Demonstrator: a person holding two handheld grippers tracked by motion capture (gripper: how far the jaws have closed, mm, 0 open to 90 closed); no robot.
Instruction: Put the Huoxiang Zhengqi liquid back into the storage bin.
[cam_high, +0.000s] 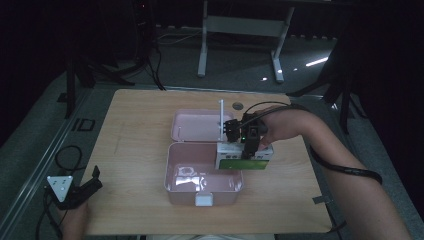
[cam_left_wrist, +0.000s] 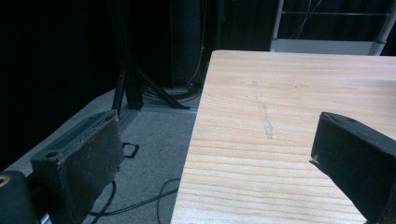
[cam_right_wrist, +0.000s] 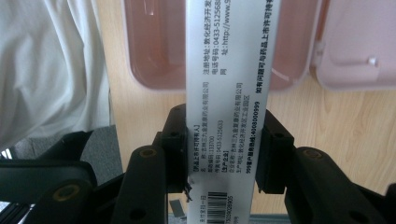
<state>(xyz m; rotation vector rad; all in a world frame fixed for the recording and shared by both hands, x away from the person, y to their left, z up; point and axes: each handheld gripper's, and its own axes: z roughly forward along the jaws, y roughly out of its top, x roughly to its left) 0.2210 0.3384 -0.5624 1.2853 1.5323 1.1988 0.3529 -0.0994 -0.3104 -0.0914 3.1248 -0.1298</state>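
Observation:
A pink plastic box (cam_high: 202, 181) lies open in the middle of the wooden table (cam_high: 140, 130), its lid (cam_high: 197, 125) folded back flat. My right gripper (cam_high: 248, 145) is shut on a white and green carton (cam_high: 243, 156), held over the box's right rim. In the right gripper view the carton (cam_right_wrist: 227, 93) runs up between the jaws, printed side up, with the pink box (cam_right_wrist: 154, 46) beyond it. My left gripper (cam_high: 92, 181) rests at the table's front left corner, open, nothing between its fingers (cam_left_wrist: 88, 158).
A white upright tab (cam_high: 220, 120) stands by the box's hinge. A small round mark (cam_high: 237, 106) lies on the table behind the lid. A white table frame (cam_high: 240, 30) and dark stands are on the floor beyond. A white garment (cam_right_wrist: 51, 65) shows at the table's near edge.

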